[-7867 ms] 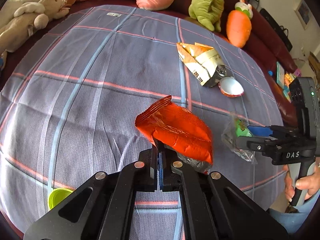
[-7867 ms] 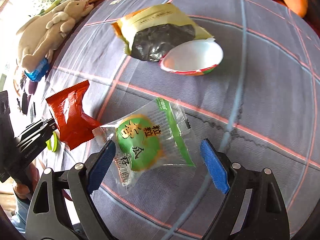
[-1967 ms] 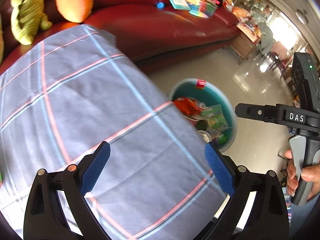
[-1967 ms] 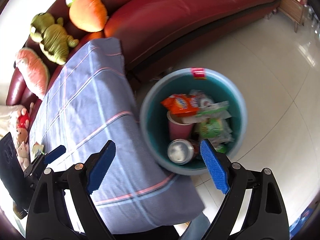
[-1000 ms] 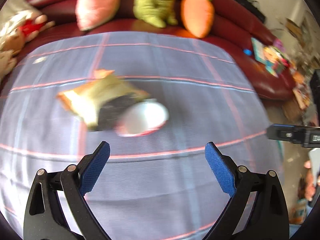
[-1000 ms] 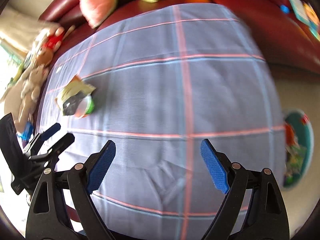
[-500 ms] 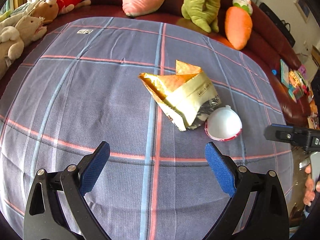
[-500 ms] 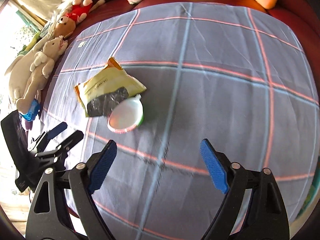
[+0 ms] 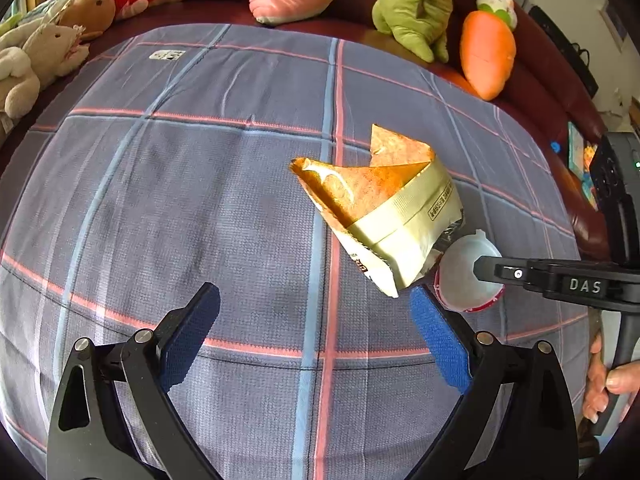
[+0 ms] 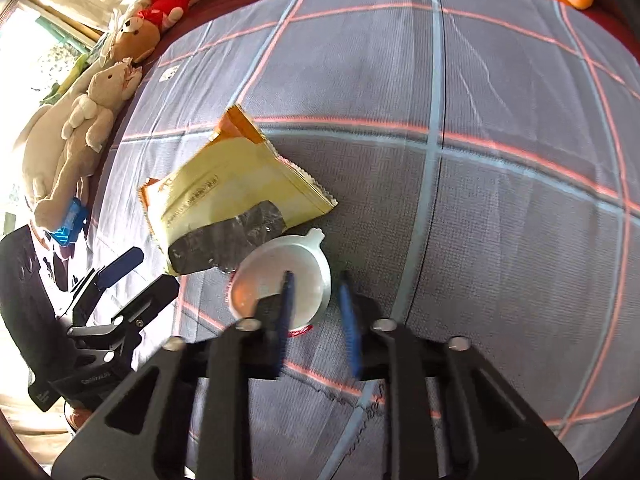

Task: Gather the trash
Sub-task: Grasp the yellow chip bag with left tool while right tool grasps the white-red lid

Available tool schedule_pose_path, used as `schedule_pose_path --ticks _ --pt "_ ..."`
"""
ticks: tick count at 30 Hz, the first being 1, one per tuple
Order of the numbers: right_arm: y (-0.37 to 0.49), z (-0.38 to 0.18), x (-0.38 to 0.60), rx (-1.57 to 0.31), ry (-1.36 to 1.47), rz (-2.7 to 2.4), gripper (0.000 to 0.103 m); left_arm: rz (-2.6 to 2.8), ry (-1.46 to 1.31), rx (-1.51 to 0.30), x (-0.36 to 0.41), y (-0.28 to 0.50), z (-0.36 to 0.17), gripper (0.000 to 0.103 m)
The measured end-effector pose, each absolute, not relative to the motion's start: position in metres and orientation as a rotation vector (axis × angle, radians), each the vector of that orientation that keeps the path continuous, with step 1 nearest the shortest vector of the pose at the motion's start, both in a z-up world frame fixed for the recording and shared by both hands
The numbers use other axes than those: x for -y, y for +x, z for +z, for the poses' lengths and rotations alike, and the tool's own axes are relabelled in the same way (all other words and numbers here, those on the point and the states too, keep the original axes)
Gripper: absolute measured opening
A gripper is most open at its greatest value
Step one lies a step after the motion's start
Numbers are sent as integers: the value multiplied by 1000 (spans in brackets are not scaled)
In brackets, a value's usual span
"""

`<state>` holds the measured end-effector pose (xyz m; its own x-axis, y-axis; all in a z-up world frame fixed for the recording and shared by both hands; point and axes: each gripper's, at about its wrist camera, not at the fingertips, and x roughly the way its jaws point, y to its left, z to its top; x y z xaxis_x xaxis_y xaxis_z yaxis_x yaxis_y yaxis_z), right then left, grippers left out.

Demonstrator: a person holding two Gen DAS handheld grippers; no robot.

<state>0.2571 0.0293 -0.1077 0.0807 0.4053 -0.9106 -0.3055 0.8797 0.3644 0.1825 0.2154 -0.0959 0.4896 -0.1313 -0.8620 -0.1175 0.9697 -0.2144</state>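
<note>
The cloth [image 9: 200,200] on the table is grey-blue, crossed by a wide plaid of pink and pale blue lines. The snack bag [image 9: 384,216] is cream-yellow and orange with a silver foil inside. The small cup [image 10: 288,280] is white with a red band. Each hand-held gripper is black with blue pads [image 9: 438,340]. Behind, a carrot plush [image 9: 486,52] is orange, another plush [image 9: 416,4] is olive green, and the sofa [image 9: 560,80] is dark red.
</note>
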Motion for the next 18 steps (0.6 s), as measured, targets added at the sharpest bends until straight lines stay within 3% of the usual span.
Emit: schedule_pose_path --ticks 7,9,11,13,14,18 --pt "256 -86 9 -1302 125 476 5 20 -264 -1038 -203 196 -95 94" --pt "255 -83 19 -1291 128 460 5 29 -253 -1034 -197 200 -95 76" --pt "252 -81 30 -1286 142 452 5 41 -239 -1055 -192 206 -100 40" --pt "248 -79 40 -1281 152 444 5 105 -184 -1040 -188 208 -100 22" --pt "246 -78 44 -1278 156 441 5 109 -179 -1035 -188 208 -99 5" --pt "238 -73 64 -1257 176 422 5 107 -200 -1018 -187 201 -93 1"
